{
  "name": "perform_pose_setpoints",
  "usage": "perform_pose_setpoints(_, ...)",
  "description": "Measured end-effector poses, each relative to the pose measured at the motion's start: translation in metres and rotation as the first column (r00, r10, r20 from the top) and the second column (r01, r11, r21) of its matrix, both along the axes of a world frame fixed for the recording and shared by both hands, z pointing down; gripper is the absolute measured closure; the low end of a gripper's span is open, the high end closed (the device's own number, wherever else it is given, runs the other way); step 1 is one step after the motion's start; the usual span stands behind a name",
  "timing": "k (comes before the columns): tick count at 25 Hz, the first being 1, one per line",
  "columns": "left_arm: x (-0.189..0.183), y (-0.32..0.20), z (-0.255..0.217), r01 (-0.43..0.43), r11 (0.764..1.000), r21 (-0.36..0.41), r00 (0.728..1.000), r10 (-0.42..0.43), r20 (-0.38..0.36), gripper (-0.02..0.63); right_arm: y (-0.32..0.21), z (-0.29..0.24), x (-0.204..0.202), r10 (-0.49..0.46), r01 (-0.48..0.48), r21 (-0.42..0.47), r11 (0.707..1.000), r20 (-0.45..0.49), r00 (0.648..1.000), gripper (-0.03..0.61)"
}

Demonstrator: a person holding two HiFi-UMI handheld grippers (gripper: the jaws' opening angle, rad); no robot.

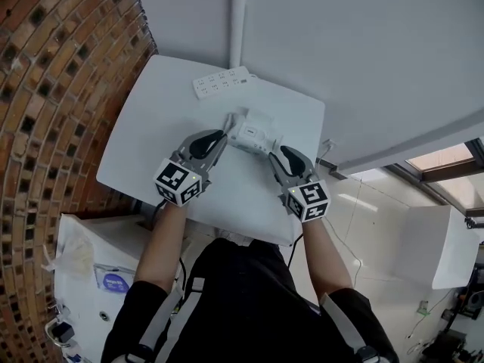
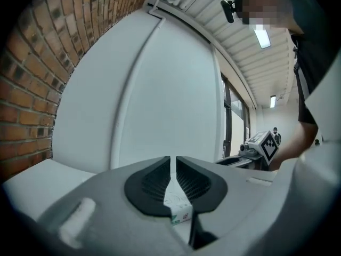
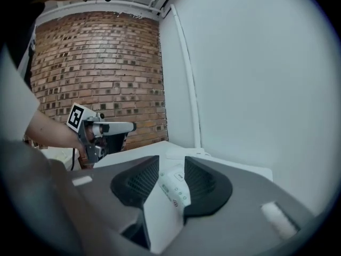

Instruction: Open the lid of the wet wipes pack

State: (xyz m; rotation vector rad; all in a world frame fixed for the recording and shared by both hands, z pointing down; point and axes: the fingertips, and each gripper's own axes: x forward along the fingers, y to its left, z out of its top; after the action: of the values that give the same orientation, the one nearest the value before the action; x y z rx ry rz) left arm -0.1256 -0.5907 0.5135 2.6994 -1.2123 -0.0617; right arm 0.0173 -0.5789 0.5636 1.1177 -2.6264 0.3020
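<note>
The wet wipes pack [image 1: 255,133] sits between the two grippers over the far middle of the white table [image 1: 151,127], with a power strip [image 1: 221,82] lying farther back. It looks raised off the tabletop, though the head view does not settle that.

The left gripper [image 1: 219,144] has the pack's left end. In its own view the jaws stand almost together, pinching a thin edge of the pack [image 2: 178,207]. The right gripper [image 1: 277,154] clamps the right end, and in its view the pads press on both sides of a thicker, printed part of the pack [image 3: 170,188].

So the step in hand is securing the pack – both ends are gripped, and the lid itself is not yet worked. A raised rectangle on the pack's top face is probably the lid, and it appears flat and closed.

The next move likely calls for one gripper to keep holding the pack steady while the other lets go, finds the lid's free lip and levers it up – a soft pack can fold or slip if the holding grip is weak.
</note>
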Motion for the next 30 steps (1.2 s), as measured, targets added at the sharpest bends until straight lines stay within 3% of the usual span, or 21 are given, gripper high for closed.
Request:
perform_pose_setpoints(3,0.004,0.023,-0.007,0.025,1.0,-0.012,0.998,-0.025,-0.052,0.612,0.017,-0.009,-0.001,-0.014,0.013,0.016,1.0,0.026,1.0,0.44)
perform_pose_setpoints(6,0.009,0.044,-0.01,0.053,0.998,-0.025,0.994,-0.055,-0.089,0.612,0.033,-0.019,-0.001,-0.036,0.033,0.036,0.999,0.06,0.998,0.451)
perform_pose_setpoints(11,0.023,0.078,-0.016,0.079,0.997,0.023,0.997,-0.079,0.003,0.612,0.061,-0.036,0.019,-0.052,0.045,0.084,0.995,0.086,0.995,0.485)
perform_pose_setpoints(24,0.096,0.187,-0.054,0.158,0.984,0.083,0.987,-0.159,0.005,0.612,0.164,-0.079,0.107,-0.116,0.101,0.176,0.979,0.08,0.99,0.531)
perform_pose_setpoints(30,0.106,0.239,-0.068,0.23,0.968,0.104,0.973,-0.232,0.015,0.612,0.204,-0.091,0.132,-0.146,0.122,0.2,0.972,0.109,0.983,0.555)
